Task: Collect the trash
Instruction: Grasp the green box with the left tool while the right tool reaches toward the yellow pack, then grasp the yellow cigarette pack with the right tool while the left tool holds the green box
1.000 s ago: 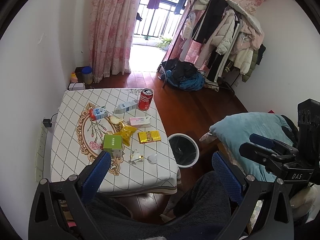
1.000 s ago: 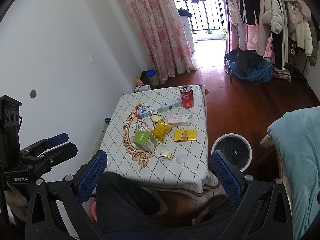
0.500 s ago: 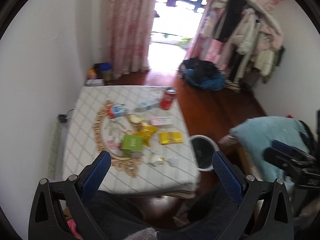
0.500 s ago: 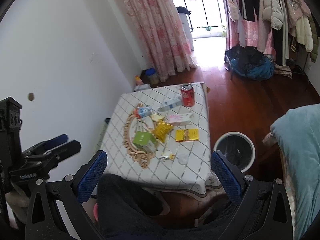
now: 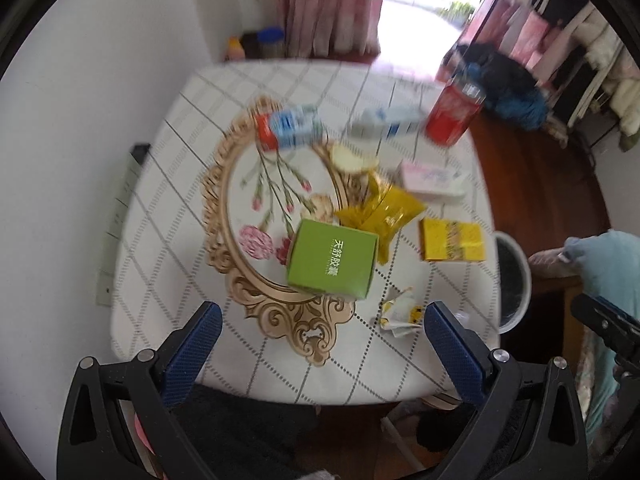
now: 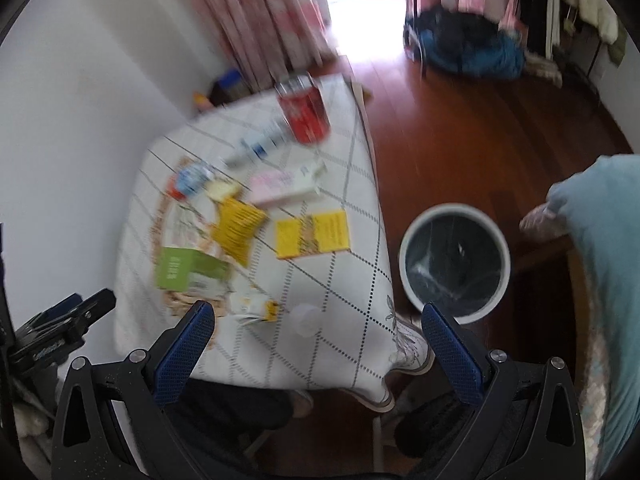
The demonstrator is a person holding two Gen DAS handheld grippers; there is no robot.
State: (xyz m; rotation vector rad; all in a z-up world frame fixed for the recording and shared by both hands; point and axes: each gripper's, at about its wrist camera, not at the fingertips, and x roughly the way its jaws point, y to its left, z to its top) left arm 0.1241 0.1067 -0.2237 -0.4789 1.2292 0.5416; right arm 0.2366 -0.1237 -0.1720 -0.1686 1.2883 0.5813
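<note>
Trash lies on a small table with a white checked cloth (image 5: pixel 168 216): a green box (image 5: pixel 332 258), a yellow snack bag (image 5: pixel 384 212), a flat yellow packet (image 5: pixel 452 240), a pink-white box (image 5: pixel 432 178), a red can (image 5: pixel 454 110), small cartons and a crumpled wrapper (image 5: pixel 400 312). A white-rimmed bin with a black liner (image 6: pixel 456 258) stands on the floor right of the table. My left gripper (image 5: pixel 320 322) is open and empty above the table's near edge. My right gripper (image 6: pixel 318 320) is open and empty above the near right corner.
A white wall runs along the table's left side. Pink curtains and a balcony door are behind it. A clothes rack and a dark pile of clothes (image 6: pixel 472 52) stand on the wood floor far right. A blue cushion (image 6: pixel 600 208) is at the right. My lap is below.
Both grippers have moved forward and down towards the table, so the trash looks larger. Both stay open and empty.
</note>
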